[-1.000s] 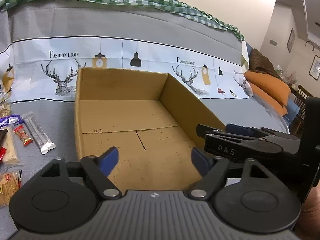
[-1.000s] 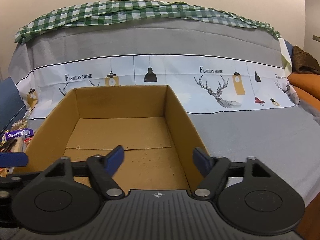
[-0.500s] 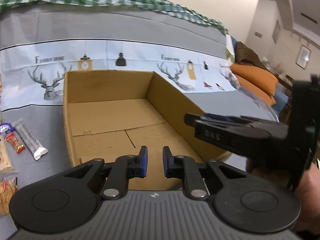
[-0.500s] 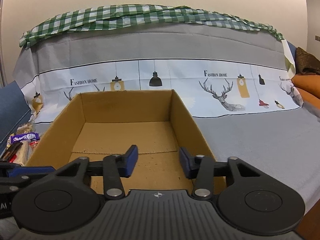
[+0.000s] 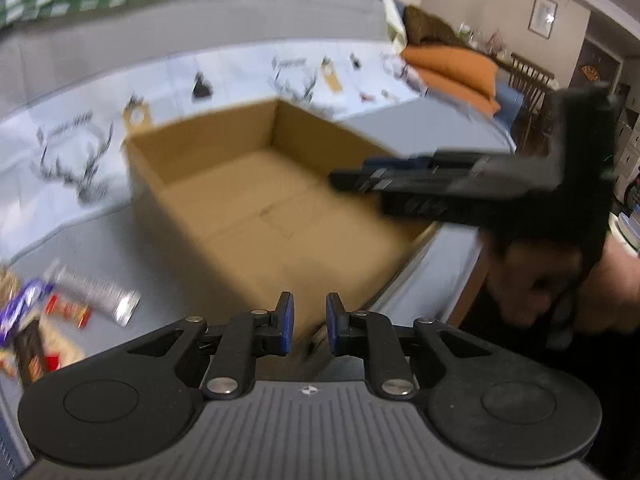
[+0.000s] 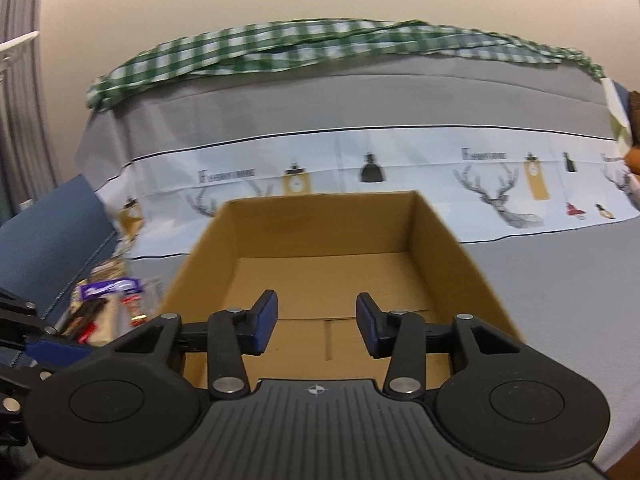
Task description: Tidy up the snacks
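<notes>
An empty cardboard box (image 5: 304,132) (image 6: 320,224) stands open-topped on the grey cloth. Wrapped snacks lie to its left: a silver packet (image 5: 96,288), a purple packet (image 5: 24,304) (image 6: 110,286) and a small red one (image 5: 68,308). My left gripper (image 5: 309,312) hovers near the box's near corner, its blue pads a narrow gap apart with nothing between them. My right gripper (image 6: 316,312) points into the box from the near side. Its jaws are opening and hold nothing. In the left wrist view the right gripper (image 5: 348,178) reaches over the box's right wall.
A person's hand (image 5: 540,280) holds the right gripper. A green checked cloth (image 6: 320,44) lies at the back of the deer-print tablecloth (image 6: 500,192). Orange cushions (image 5: 452,68) and a wooden chair (image 5: 528,80) stand far right. A blue panel (image 6: 52,232) stands at the left.
The left gripper's jaws went from wide to a narrow gap, and it drew back and rolled. The right gripper's jaws narrowed, then widened a little, as it pulled back from the box.
</notes>
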Demonstrator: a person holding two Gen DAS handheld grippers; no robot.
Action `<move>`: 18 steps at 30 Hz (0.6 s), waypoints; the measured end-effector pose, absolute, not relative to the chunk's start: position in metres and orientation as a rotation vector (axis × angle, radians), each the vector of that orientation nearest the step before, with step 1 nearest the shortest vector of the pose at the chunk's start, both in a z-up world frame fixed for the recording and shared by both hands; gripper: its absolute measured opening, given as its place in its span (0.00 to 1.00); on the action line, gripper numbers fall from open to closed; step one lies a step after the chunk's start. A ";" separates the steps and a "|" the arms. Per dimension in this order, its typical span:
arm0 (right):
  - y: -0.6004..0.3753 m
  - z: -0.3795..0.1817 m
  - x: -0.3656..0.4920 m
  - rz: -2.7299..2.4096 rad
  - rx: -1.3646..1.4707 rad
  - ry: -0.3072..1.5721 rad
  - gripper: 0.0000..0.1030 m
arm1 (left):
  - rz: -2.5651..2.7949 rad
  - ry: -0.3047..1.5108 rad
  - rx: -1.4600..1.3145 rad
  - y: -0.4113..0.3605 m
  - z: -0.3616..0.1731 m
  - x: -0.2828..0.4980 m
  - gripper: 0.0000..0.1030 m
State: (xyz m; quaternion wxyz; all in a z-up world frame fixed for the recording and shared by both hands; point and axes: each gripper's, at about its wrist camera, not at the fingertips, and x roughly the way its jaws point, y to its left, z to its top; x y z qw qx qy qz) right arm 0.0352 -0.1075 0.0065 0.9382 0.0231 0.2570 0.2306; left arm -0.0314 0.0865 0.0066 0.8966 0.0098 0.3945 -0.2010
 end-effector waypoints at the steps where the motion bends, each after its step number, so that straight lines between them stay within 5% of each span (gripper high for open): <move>1: -0.102 0.008 0.033 0.487 0.045 0.520 0.44 | -0.408 0.832 0.014 0.098 0.002 -0.034 0.17; 8: -0.058 0.017 0.014 0.604 0.048 0.525 0.43 | -0.098 0.797 -0.244 0.194 -0.014 -0.054 0.17; 11: -0.038 0.020 0.004 0.670 0.051 0.506 0.32 | 0.031 0.829 -0.331 0.228 -0.032 -0.064 0.17; 18: 0.026 0.007 -0.015 0.854 -0.032 0.586 0.29 | 0.129 0.840 -0.350 0.244 -0.035 -0.081 0.21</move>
